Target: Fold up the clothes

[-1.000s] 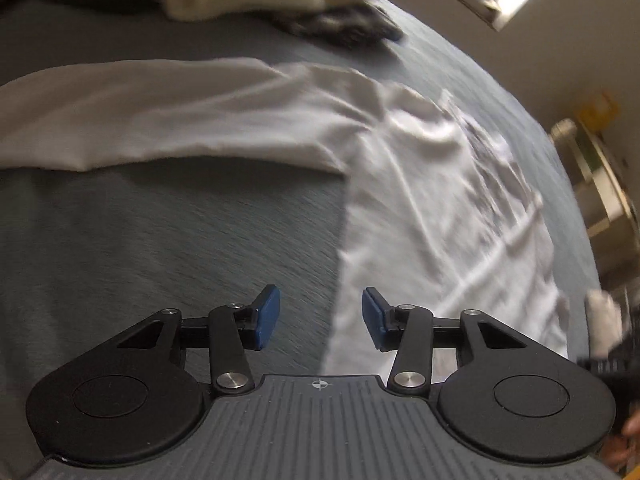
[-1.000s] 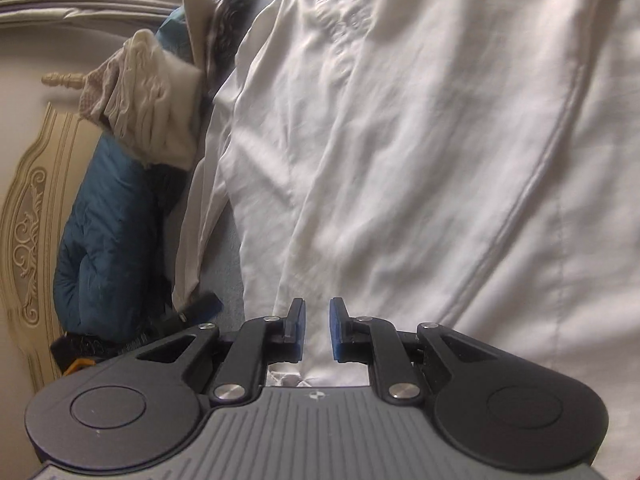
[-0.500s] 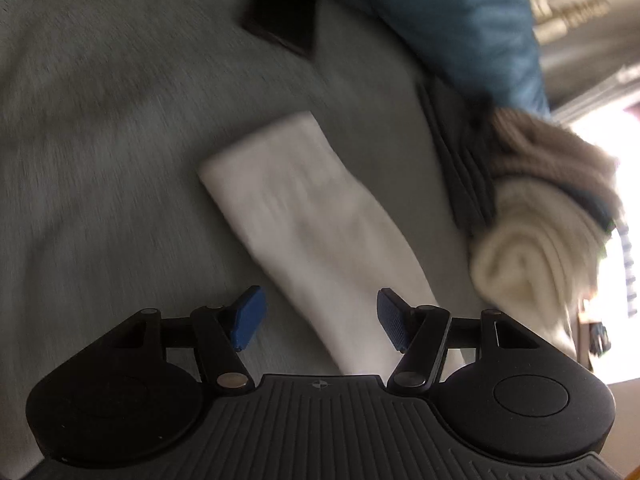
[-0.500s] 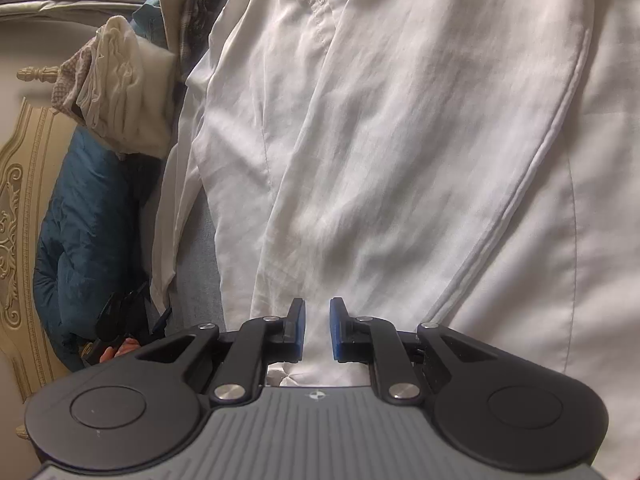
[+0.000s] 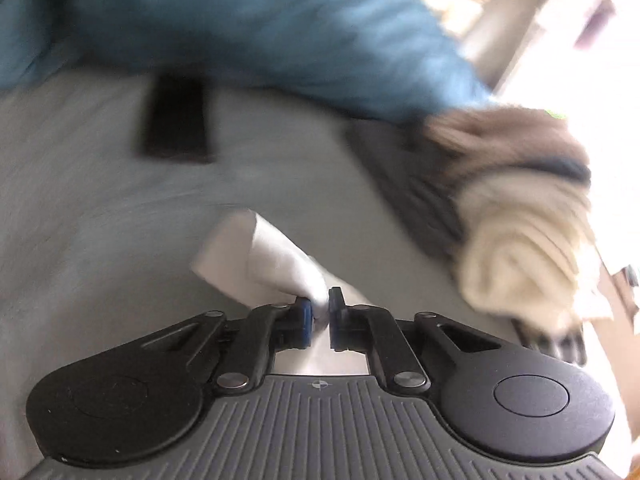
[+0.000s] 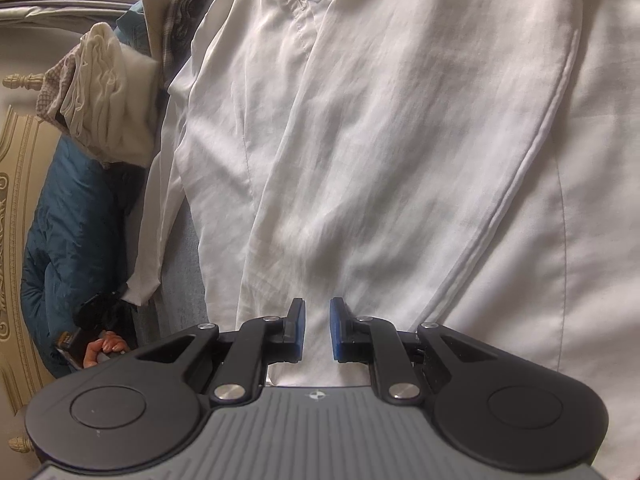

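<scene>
A white button shirt [image 6: 380, 140] lies spread over the grey bed and fills the right wrist view. My right gripper [image 6: 318, 328] is shut on its near edge, pads narrowly apart, with creases running toward them. In the left wrist view my left gripper [image 5: 320, 316] is closing tight on the end of the shirt's white sleeve [image 5: 264, 260]; the cloth is pinched between the blue pads and the cuff bends up off the bed [image 5: 100, 220]. The picture is blurred by motion. The right wrist view shows a hand [image 6: 104, 350] at that sleeve end, far left.
A blue quilt [image 5: 260, 20] lies along the head of the bed by a carved cream headboard [image 6: 12, 200]. A stack of folded cream and brown clothes [image 5: 516, 240] sits right of the sleeve. A flat black object [image 5: 176, 120] lies on the bed beyond the cuff.
My left gripper swung from the shirt's body out along the sleeve to its end, opened around it, then shut on it. The right gripper stayed shut in place; the shirt shifted slightly.
</scene>
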`<state>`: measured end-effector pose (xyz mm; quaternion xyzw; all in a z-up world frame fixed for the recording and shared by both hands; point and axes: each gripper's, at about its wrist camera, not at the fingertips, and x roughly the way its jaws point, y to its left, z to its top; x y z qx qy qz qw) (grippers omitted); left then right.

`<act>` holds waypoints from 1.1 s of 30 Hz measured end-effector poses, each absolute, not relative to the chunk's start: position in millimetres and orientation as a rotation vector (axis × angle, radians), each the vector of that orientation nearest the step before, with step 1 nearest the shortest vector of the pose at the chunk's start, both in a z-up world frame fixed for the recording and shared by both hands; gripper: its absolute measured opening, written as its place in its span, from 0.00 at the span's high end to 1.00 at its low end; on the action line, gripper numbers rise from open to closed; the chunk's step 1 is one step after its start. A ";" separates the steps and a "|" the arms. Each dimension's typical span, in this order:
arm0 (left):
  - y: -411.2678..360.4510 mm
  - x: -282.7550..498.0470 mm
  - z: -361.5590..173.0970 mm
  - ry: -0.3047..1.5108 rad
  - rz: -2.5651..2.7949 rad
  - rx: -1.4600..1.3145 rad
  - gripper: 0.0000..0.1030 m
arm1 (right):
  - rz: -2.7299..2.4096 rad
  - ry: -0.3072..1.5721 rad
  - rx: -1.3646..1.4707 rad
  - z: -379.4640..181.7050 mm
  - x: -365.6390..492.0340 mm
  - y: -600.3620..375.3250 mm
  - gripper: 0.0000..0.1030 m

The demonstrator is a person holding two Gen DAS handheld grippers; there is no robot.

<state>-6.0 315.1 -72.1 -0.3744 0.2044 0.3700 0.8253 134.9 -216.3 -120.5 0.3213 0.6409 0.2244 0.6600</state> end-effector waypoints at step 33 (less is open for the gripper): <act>-98.6 -35.6 -94.5 0.598 -0.537 0.486 0.77 | 0.492 1.267 0.995 -113.9 126.1 -297.2 0.54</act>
